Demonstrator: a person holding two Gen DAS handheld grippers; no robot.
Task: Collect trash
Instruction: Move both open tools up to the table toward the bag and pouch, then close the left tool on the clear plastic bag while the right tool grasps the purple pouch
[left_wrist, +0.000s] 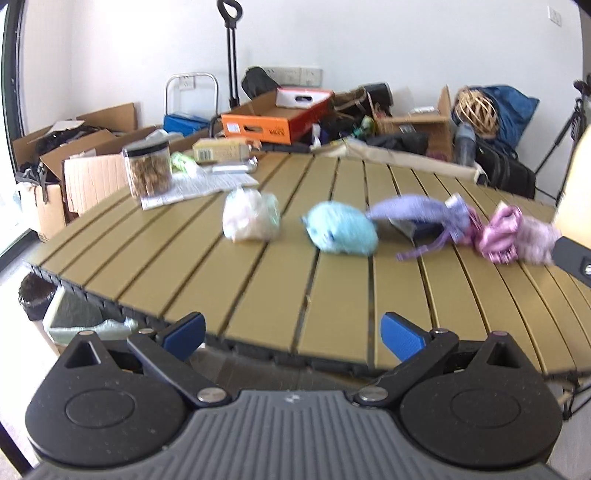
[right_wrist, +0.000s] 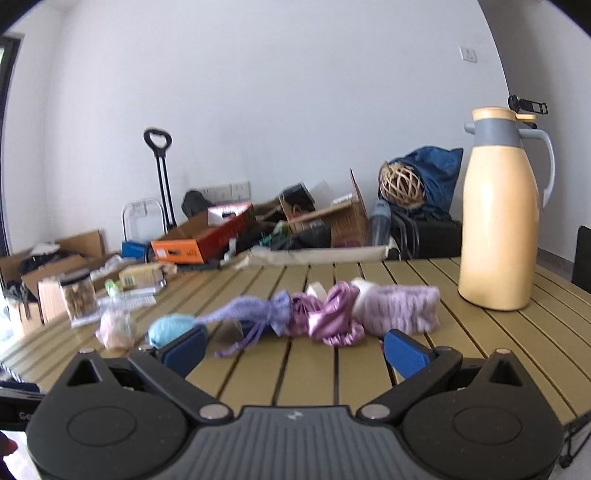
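On the slatted olive table (left_wrist: 280, 280) lies a row of crumpled items: a whitish plastic wad (left_wrist: 249, 219), a light-blue ball (left_wrist: 341, 232), a lavender cloth (left_wrist: 417, 214) and a shiny purple wad (left_wrist: 502, 234). My left gripper (left_wrist: 293, 334) is open and empty at the table's near edge, short of the row. In the right wrist view the same row shows: whitish wad (right_wrist: 116, 328), blue ball (right_wrist: 171, 328), lavender cloth (right_wrist: 255, 315), purple wad (right_wrist: 332, 317), pale fuzzy band (right_wrist: 399, 308). My right gripper (right_wrist: 295, 350) is open and empty just in front of it.
A clear jar of snacks (left_wrist: 147, 170) stands on papers (left_wrist: 195, 186) at the far left. A tan thermos jug (right_wrist: 498, 214) stands at the right. A bin with a liner (left_wrist: 79, 319) sits below the table's left edge. Boxes and bags crowd the floor behind.
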